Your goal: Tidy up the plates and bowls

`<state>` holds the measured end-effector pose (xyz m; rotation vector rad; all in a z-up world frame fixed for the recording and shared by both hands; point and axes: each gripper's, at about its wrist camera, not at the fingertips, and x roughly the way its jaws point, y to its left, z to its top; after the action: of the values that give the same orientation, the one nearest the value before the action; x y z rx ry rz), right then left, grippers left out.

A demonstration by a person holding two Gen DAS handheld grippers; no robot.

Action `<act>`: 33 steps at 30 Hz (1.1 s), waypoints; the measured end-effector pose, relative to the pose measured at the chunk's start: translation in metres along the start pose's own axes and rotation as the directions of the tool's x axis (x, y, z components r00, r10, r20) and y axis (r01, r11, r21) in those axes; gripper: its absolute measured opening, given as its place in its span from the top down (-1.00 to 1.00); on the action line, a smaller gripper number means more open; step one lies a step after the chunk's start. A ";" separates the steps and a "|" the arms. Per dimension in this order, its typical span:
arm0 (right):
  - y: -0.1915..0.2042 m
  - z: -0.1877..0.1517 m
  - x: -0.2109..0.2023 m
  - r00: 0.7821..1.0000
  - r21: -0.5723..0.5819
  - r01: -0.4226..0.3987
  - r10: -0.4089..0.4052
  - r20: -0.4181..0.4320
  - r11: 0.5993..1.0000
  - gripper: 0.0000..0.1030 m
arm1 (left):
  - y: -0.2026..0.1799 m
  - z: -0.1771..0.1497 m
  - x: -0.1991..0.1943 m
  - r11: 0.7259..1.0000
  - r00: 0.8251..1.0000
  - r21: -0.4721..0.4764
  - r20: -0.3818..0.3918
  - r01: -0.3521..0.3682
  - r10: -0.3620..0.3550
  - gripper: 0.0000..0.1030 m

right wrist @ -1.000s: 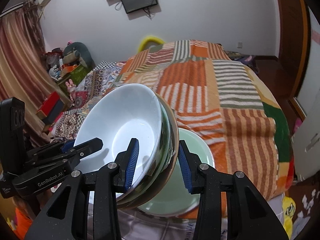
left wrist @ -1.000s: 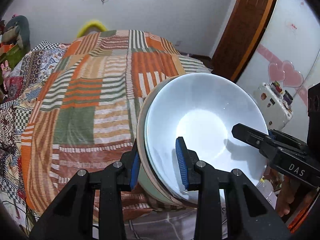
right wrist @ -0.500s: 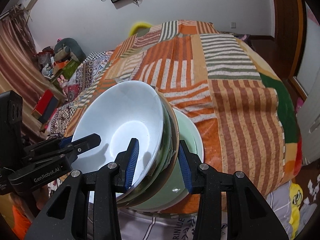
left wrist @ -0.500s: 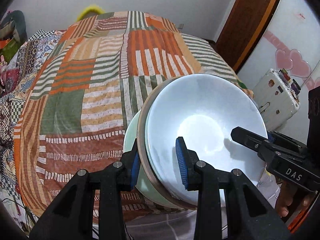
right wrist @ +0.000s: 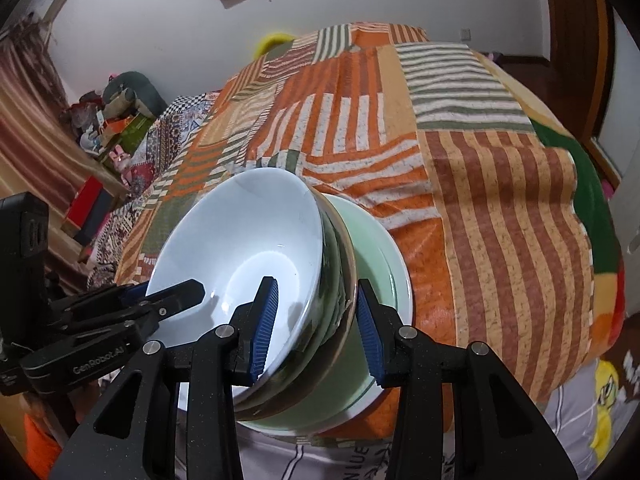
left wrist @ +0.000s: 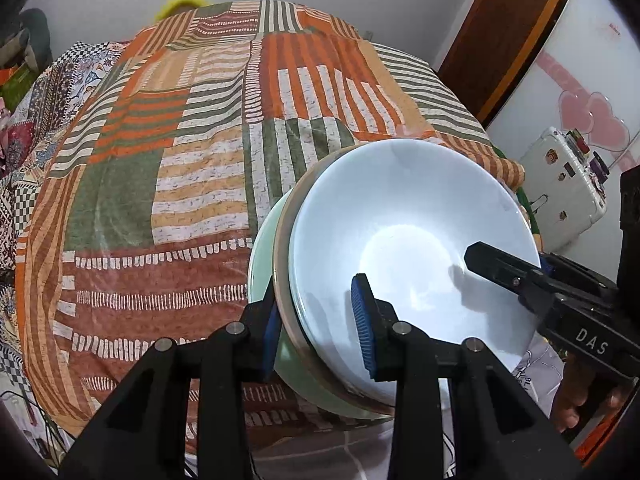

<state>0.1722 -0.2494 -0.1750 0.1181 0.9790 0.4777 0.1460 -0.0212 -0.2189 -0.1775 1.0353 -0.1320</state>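
Observation:
A white bowl [left wrist: 408, 248] sits nested in a darker bowl with a tan rim [left wrist: 282, 264]; both are tilted. My left gripper [left wrist: 318, 324] is shut on the near rim of this stack, one pad inside the white bowl and one outside. My right gripper [right wrist: 316, 330] is shut on the opposite rim of the white bowl [right wrist: 240, 248] and shiny outer bowl [right wrist: 340, 280]. Each gripper shows in the other's view: the right gripper [left wrist: 520, 276] and the left gripper [right wrist: 160, 300]. A pale green plate [right wrist: 384, 280] lies right under the stack at the bed's near edge; whether they touch I cannot tell.
The bed is covered by an orange, green and white striped patchwork cover [left wrist: 200, 160]. A white case [left wrist: 560, 184] and wooden door frame [left wrist: 512, 40] stand to the right. Toys and boxes [right wrist: 120, 120] crowd the left side. A person's hand [left wrist: 576, 412] holds the right gripper.
Both grippers have sunk together with the bowl stack, bringing it down close onto the green plate. The grip on the rims has not changed.

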 end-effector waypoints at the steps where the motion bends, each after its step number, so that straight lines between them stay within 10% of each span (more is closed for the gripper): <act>1: 0.000 0.000 0.001 1.000 -0.005 0.003 -0.003 0.000 1.000 0.29 | 0.000 -0.001 0.000 1.000 1.000 0.004 0.000 0.002 -0.002 0.35; 14: 0.009 0.006 -0.034 0.995 -0.081 0.067 -0.060 0.084 0.994 0.23 | -0.008 0.006 -0.068 0.999 0.983 0.035 0.180 -0.022 0.016 0.34; 29: 0.056 0.005 -0.165 0.898 -0.175 0.067 0.017 0.440 0.982 -0.01 | -0.050 -0.016 -0.231 0.990 0.813 0.137 0.579 -0.018 -0.065 0.18; 33: 0.067 -0.001 -0.197 0.844 -0.202 0.063 0.056 0.534 0.977 -0.23 | -0.056 -0.027 -0.254 0.990 0.760 0.138 0.647 -0.030 -0.067 -0.35</act>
<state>0.0571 -0.2765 -0.0035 0.0512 0.3689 0.5060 -0.0068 -0.0294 -0.0071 -0.0914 0.3168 -0.1459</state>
